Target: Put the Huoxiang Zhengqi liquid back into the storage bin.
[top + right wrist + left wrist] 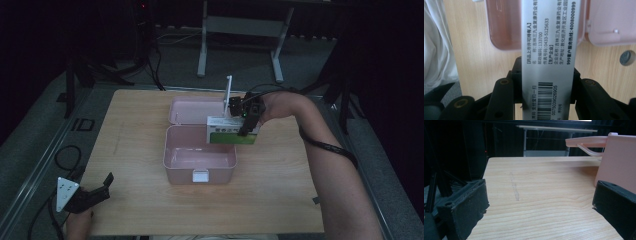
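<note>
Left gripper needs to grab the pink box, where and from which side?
Grip the near left wall of the pink box at its rim, coming from above with one jaw inside. The tub is open with thin upright walls, and the left gripper sits open nearby. Avoid the right side, where the right gripper holds the carton.

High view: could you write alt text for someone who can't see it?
A person's right gripper holds a green and white carton over the right rim of an open pink plastic box on a wooden table. The left gripper rests open at the table's near left corner, in a dim room.
</note>
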A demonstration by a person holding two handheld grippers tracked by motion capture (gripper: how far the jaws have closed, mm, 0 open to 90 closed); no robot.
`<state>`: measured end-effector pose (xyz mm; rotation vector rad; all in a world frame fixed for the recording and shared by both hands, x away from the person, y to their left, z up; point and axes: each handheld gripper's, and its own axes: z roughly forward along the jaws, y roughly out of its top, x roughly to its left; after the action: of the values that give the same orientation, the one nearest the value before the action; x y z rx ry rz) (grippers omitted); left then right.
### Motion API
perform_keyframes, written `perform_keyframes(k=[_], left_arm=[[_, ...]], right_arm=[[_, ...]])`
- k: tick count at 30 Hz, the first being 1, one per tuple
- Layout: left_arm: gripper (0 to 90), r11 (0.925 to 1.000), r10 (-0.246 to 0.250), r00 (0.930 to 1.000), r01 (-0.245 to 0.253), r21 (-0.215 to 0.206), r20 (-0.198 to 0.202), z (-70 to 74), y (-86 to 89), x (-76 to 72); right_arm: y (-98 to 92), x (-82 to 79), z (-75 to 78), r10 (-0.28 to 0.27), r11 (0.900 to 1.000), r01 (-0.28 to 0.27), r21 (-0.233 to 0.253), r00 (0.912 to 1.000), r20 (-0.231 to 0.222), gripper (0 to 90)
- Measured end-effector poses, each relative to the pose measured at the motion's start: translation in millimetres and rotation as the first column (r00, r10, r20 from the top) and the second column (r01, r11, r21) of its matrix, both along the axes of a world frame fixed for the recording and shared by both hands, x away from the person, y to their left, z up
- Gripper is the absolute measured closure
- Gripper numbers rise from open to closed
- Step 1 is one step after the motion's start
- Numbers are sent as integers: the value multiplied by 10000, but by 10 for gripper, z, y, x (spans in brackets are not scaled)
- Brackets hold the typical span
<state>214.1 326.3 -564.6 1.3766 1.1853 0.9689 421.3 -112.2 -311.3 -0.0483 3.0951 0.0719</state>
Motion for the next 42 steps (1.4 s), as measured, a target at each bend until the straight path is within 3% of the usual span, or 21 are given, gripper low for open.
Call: perform_keyframes(k=[4,9,15,28,42], left_arm=[[3,10000,-4,10000,4,-4,5,0,0,0],[2,10000,-3,10000,3,-3,2,0,0,-1],[2,10000,-15,10000,15,-5,5,0,3,-2],[2,10000,-16,10000,16,-2,18,-1,2,-2],[2,10000,-49,10000,49,2,7,-1,5,-4]], right_arm=[[90,-20,-24,140,9999,-140,-18,9999,-28,632],[275,-47,-69,351,9989,-345,302,9992,-193,632],[413,-81,-167,560,9982,-553,237,9980,-285,632],[649,-105,-604,741,9972,-734,124,9942,-780,632],[723,-78,-1074,480,9984,-509,-257,9938,-1006,630]])
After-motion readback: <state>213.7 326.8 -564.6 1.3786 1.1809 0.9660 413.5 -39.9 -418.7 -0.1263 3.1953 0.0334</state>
